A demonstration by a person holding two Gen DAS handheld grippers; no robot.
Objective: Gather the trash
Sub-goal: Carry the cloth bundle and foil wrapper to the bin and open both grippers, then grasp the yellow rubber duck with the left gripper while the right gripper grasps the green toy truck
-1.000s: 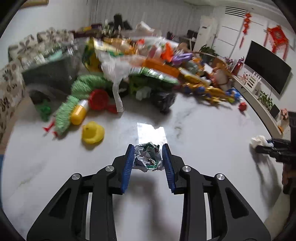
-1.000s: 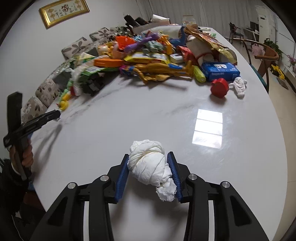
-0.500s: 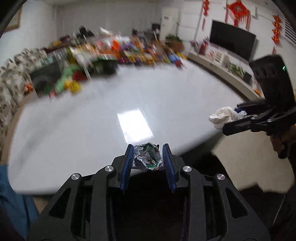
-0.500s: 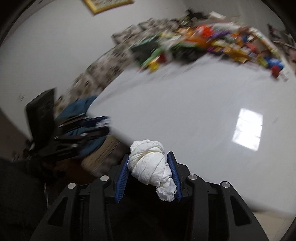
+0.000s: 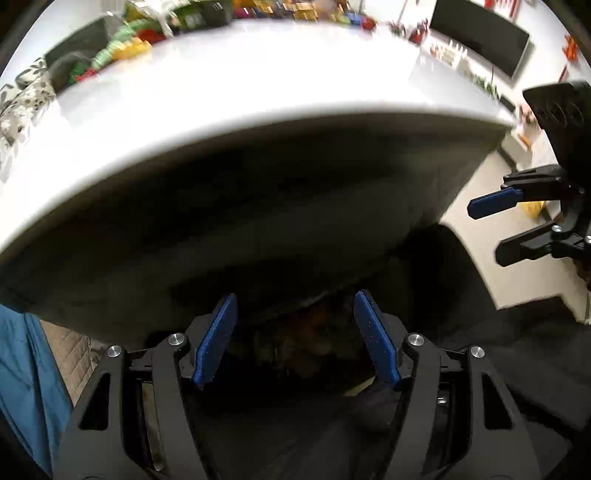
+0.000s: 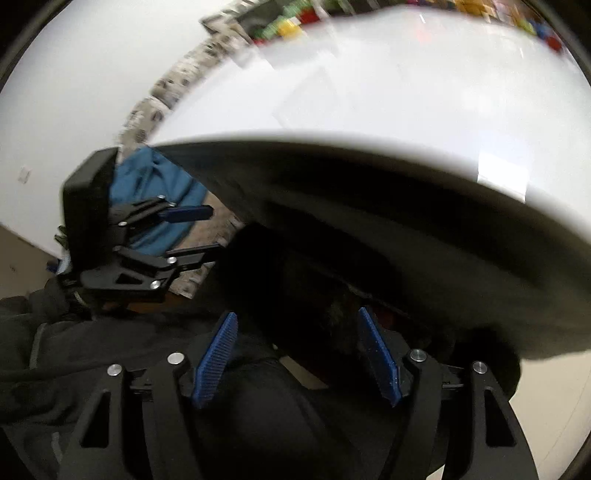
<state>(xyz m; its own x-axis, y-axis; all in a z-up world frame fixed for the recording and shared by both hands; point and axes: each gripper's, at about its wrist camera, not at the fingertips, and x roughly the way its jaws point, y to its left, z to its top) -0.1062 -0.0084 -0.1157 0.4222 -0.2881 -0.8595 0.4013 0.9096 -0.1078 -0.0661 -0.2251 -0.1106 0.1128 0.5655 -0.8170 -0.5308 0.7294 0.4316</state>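
Left tongs (image 5: 295,339): spread wide, nothing between the blue pads, held below the desk edge.
Right tongs (image 6: 297,360): spread wide, nothing gripped, also below the edge.
Desk (image 5: 258,85): white, above both.
Trash: dim shapes in the dark space under the left tongs; identity unclear.

White glossy tabletop (image 5: 258,85) with a thick rounded edge filling the upper view, blurred heap of colourful items (image 5: 155,33) along its far side, floral-patterned chairs (image 5: 22,96) at far left, dark television (image 5: 480,37) on the far right wall, blue fabric (image 6: 147,184) near left.
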